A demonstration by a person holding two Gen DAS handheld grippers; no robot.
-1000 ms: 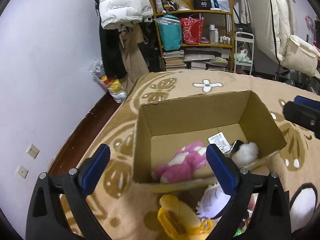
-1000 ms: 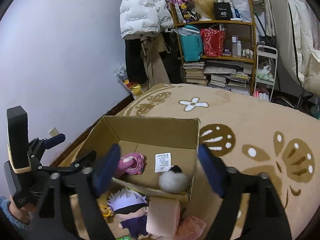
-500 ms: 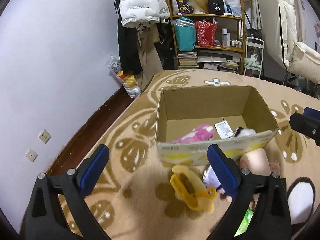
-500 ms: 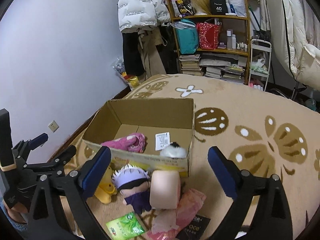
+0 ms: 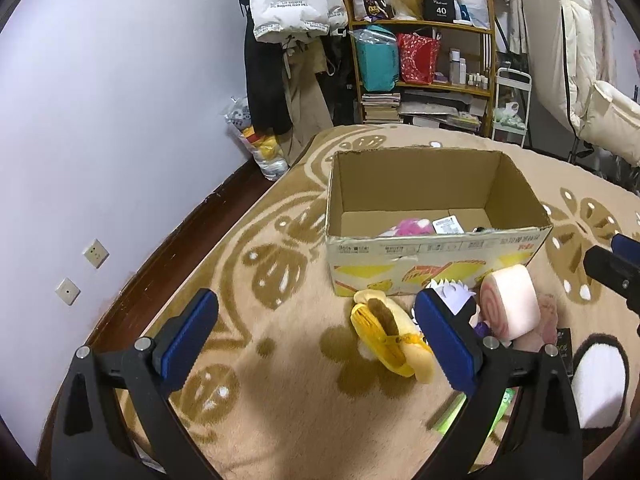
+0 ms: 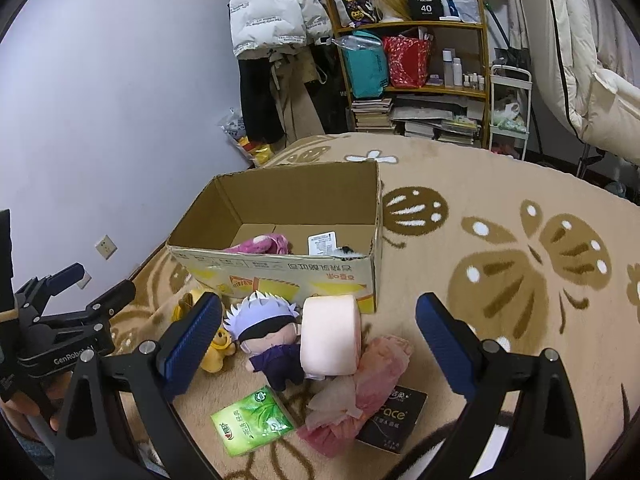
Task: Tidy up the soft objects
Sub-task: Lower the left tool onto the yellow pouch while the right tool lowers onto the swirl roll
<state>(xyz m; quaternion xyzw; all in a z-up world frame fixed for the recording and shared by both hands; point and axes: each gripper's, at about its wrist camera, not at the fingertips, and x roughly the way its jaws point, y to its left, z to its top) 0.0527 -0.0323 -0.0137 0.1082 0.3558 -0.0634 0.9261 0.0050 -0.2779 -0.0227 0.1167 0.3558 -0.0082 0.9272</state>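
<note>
Right claw (image 6: 316,340): jaws spread wide with nothing between the pads, having just finished opening; it hangs over the pile of soft toys on the carpet.
Left claw (image 5: 316,340): released, jaws wide and holding nothing, above bare carpet beside the yellow plush.
Green tissue pack (image 6: 253,420): flat on the carpet (image 6: 500,208), nearest the right claw.
Black packet (image 6: 394,420): beside it, partly under a crumpled pink cloth (image 6: 360,392).
Pink roll cushion (image 6: 331,334): lying against the white-haired doll (image 6: 266,332).
Yellow plush (image 5: 394,340): left of the doll, on the carpet.
Cardboard box (image 6: 280,276): open-topped, just behind the toys; inside lie a pink plush (image 6: 260,245) and a fluffy white toy (image 6: 350,253), mostly hidden by the near wall.
Shelf (image 6: 416,32): far wall, crowded with bags and books.
</note>
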